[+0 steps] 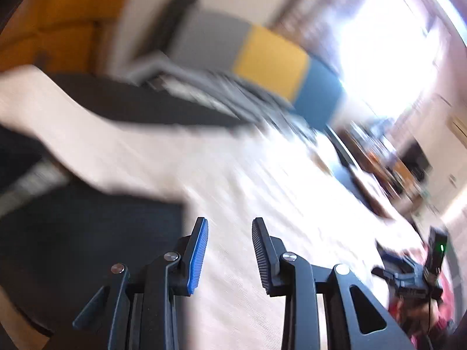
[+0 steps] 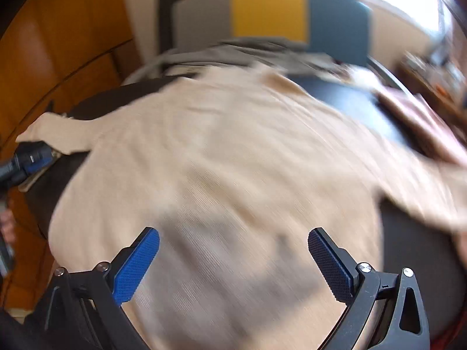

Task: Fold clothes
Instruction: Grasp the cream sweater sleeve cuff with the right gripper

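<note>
Heavy motion blur, window glare blown out, fisheye edges dark

Grey-yellow-blue panel; wooden door; bright window.

A cream ribbed-knit long-sleeved garment lies spread flat on a dark surface, sleeves stretched out to either side, neckline at the far end.

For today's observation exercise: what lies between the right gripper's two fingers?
Only the cream sweater, spread on the dark table. The right gripper is open and grips nothing, as the right wrist view shows.
</note>
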The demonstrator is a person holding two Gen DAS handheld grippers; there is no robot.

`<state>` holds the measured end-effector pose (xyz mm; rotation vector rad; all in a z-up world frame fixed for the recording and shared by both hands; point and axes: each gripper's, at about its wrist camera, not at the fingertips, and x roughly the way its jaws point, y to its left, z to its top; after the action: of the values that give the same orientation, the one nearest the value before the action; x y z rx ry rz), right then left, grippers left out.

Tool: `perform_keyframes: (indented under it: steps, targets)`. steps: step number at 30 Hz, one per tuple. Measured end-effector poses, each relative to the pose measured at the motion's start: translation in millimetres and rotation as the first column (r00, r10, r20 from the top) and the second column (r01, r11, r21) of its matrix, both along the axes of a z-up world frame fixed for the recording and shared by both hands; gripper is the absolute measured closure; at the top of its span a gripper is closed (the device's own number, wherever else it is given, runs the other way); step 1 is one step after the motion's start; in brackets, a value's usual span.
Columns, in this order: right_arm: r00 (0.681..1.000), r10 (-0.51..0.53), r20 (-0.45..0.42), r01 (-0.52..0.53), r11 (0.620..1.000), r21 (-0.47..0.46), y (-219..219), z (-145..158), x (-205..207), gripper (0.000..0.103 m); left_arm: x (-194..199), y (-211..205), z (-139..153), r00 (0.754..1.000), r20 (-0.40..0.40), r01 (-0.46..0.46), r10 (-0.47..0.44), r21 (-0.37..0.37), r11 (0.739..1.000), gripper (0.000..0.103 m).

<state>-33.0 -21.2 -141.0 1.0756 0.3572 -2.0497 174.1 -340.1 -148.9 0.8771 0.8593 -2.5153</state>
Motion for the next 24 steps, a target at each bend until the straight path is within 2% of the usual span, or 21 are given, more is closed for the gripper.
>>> perform_keyframes:
  steps: [1, 3, 6, 8, 9, 11, 16, 19, 21, 24]
  targets:
    - [1.000, -0.026, 0.005, 0.026, 1.000, -0.005, 17, -4, 2, 0.000, -6, 15, -8, 0.999, 0.015, 0.036, -0.036, 0.006, 0.999, 0.072]
    - [0.997, -0.072, 0.020, 0.072, 0.997, -0.018, 46, -11, 7, 0.000, -11, 30, -20, 0.996, 0.052, 0.074, -0.073, -0.029, 0.997, 0.072]
    - [0.991, -0.095, 0.093, 0.099, 0.994, -0.040, 70, -30, 10, 0.000, -3, 43, -40, 0.988, 0.130, 0.094, -0.087, -0.049, 0.994, 0.072]
    - [0.992, -0.094, 0.082, 0.096, 0.995, -0.020, 76, -38, 10, 0.000, 5, 49, -52, 0.982, 0.167, 0.101, -0.089, -0.062, 0.993, 0.075]
    - [0.994, -0.088, 0.068, 0.089, 0.996, -0.019, 78, -39, 11, 0.000, 7, 50, -52, 0.984, 0.153, 0.109, -0.095, -0.086, 0.990, 0.075]
    - [0.995, -0.086, 0.046, 0.086, 0.996, -0.008, 80, -41, 12, 0.000, 7, 56, -54, 0.977, 0.183, 0.134, -0.106, -0.150, 0.979, 0.075]
    - [0.997, -0.075, 0.012, 0.074, 0.996, 0.046, 74, -39, 14, 0.000, -10, 70, -40, 0.959, 0.267, 0.166, -0.096, -0.251, 0.954, 0.073]
    - [0.991, -0.120, 0.051, 0.122, 0.991, -0.051, 97, -16, 2, 0.000, -29, 82, -6, 0.968, 0.202, 0.204, -0.149, -0.288, 0.935, 0.070]
    - [0.970, -0.237, 0.050, 0.242, 0.960, -0.144, 135, 3, -18, 0.000, -49, 91, 8, 0.963, 0.186, 0.246, -0.194, -0.320, 0.915, 0.069]
    - [0.897, -0.434, 0.087, 0.440, 0.854, -0.278, 198, 32, -55, 0.000, -87, 103, 7, 0.944, 0.208, 0.312, -0.256, -0.317, 0.896, 0.068]
